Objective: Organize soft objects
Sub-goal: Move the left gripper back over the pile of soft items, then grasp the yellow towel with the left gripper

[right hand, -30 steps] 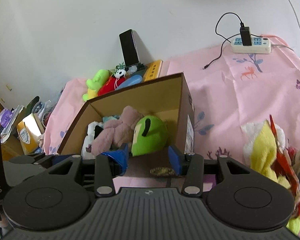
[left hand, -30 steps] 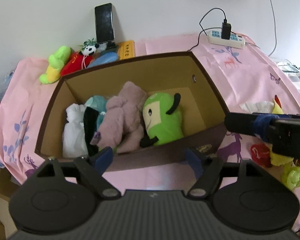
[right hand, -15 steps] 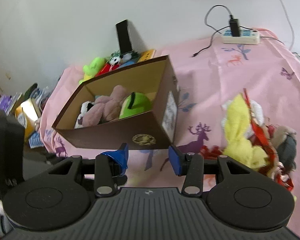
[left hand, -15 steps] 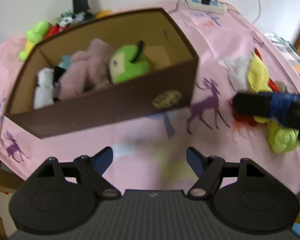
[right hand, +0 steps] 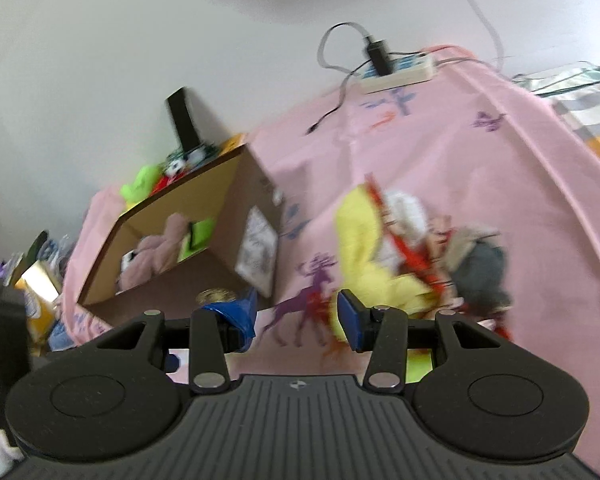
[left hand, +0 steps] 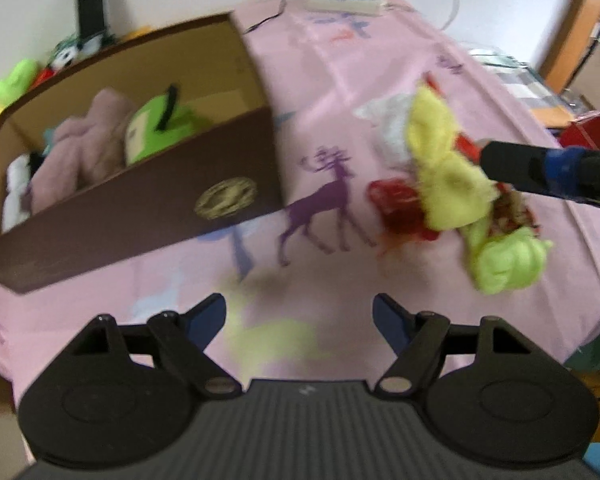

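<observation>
The loose pile of soft toys lies on the pink cloth of the table at the right of the left wrist view, well apart from the box at the left that already holds plush. The right gripper is judged nearer: in its own view the pile sits just above and right of its fingers, which stand apart with nothing between them. The left gripper has its fingers wide and empty over bare cloth. The yellow toy's long axis seems to run from upper left to lower right. Motion blur hides which toy is which.
</observation>
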A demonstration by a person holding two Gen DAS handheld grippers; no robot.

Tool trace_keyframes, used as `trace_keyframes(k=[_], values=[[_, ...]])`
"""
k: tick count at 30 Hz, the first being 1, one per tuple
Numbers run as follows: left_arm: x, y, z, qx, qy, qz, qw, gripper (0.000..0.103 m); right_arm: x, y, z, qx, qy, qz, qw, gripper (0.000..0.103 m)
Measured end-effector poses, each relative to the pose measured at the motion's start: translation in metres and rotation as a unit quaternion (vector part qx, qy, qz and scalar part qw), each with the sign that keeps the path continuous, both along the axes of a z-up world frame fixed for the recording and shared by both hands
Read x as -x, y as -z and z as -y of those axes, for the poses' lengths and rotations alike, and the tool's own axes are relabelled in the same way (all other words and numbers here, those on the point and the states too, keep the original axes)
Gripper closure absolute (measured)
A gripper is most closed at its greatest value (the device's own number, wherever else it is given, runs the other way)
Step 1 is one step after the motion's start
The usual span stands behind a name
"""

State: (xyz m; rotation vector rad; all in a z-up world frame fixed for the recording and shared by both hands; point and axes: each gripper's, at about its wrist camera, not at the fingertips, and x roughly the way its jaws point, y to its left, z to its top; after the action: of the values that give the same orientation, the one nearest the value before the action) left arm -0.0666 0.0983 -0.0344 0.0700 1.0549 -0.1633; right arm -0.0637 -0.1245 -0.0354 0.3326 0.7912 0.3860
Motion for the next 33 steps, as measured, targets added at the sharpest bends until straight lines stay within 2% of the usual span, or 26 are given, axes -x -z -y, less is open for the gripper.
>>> trace_keyframes(k=[4, 7, 12, 15, 19, 23, 26, 27, 28, 33], values=[[0.000, -0.007, 0.018, 0.015, 0.041, 0.025, 0.9988, 0.028, -0.006, 0.008, 0.022, -0.008, 0.032, -0.020, 0.999, 0.074], [-0.001, -0.009, 0.032, 0.029, 0.070, 0.037, 0.9965, 0.029, -0.010, 0.013, 0.042, -0.031, 0.059, -0.040, 0.997, 0.074], [-0.010, -0.009, 0.049, 0.063, 0.109, 0.035, 0.9914, 0.030, -0.018, 0.023, 0.077, -0.075, 0.103, -0.074, 0.989, 0.074], [-0.012, -0.008, 0.056, 0.088, 0.129, 0.029, 0.9874, 0.030, -0.017, 0.025, 0.087, -0.079, 0.113, -0.079, 0.987, 0.074], [-0.018, -0.006, 0.064, 0.091, 0.139, 0.034, 0.9855, 0.030, -0.019, 0.025, 0.093, -0.106, 0.094, -0.083, 0.986, 0.074], [-0.033, -0.002, 0.070, 0.095, 0.139, 0.035, 0.9851, 0.030, -0.029, 0.024, 0.082, -0.127, 0.051, -0.084, 0.987, 0.074], [-0.043, 0.002, 0.074, 0.101, 0.134, 0.037, 0.9852, 0.031, -0.039, 0.025, 0.067, -0.120, 0.017, -0.085, 0.989, 0.074], [-0.045, 0.003, 0.075, 0.102, 0.134, 0.037, 0.9850, 0.033, -0.043, 0.026, 0.061, -0.113, 0.007, -0.087, 0.990, 0.074], [-0.047, 0.004, 0.076, 0.104, 0.136, 0.037, 0.9845, 0.041, -0.046, 0.028, 0.056, -0.107, -0.001, -0.090, 0.990, 0.074], [-0.054, 0.011, 0.083, 0.094, 0.144, 0.046, 0.9840, 0.047, -0.057, 0.045, 0.042, -0.092, -0.018, -0.112, 0.989, 0.074]])
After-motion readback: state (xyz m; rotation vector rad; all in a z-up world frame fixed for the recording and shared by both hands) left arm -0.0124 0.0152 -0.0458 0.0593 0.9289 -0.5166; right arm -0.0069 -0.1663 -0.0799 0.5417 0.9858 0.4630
